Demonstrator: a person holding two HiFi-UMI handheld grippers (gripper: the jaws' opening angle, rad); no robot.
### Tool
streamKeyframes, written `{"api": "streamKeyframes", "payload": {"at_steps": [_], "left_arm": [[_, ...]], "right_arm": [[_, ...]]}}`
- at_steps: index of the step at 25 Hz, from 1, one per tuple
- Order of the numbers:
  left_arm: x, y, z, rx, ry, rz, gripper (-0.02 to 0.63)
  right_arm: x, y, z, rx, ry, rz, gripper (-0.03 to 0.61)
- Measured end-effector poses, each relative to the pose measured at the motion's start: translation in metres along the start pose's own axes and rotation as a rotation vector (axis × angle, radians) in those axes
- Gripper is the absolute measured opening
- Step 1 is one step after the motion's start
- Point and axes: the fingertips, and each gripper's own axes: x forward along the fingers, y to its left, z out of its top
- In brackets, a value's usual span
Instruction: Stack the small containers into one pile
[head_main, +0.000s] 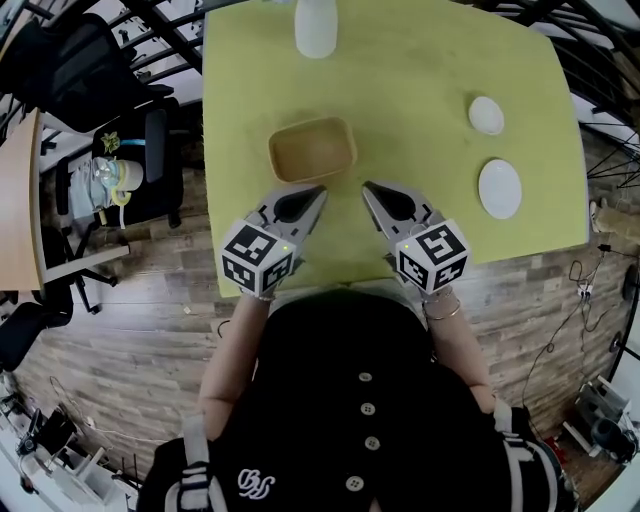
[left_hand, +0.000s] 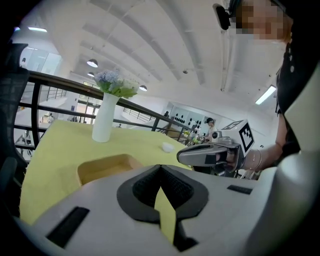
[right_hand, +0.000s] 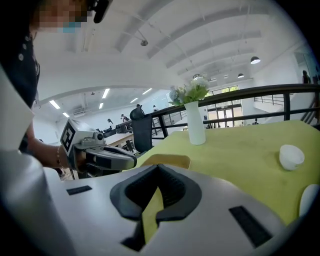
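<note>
Head view: left gripper (head_main: 312, 195) and right gripper (head_main: 372, 192) sit over the near edge of the yellow-green counter (head_main: 420, 80). Both pairs of jaws are closed with nothing between them. Tan container (head_main: 312, 150) is just beyond the tips. Small white bowl (head_main: 486, 114) and white dish (head_main: 499, 188) lie apart at right. White vase (head_main: 316, 28) at far edge.

Table (head_main: 420, 215), yellow-green top: one.
Tan rectangular container (head_main: 312, 150): one, about mid-table, left of centre.
White round dishes: two, both by the right edge. Small white dish (head_main: 486, 115) sits farther back, large white dish (head_main: 499, 188) nearer the front right corner.
White vase (head_main: 315, 27) with flowers: one, at the far edge.
Grippers: two, left gripper (head_main: 318, 190) and right gripper (head_main: 366, 187), both over the front edge.
</note>
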Motion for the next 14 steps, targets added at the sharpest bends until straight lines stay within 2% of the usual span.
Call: {"api": "streamKeyframes", "payload": {"at_steps": [14], "left_arm": [[-0.004,0.008,-0.013,-0.024,0.013,0.027,0.011]], "right_arm": [[0.012,0.007,-0.015,-0.023,0.038,0.007,0.012]]}}
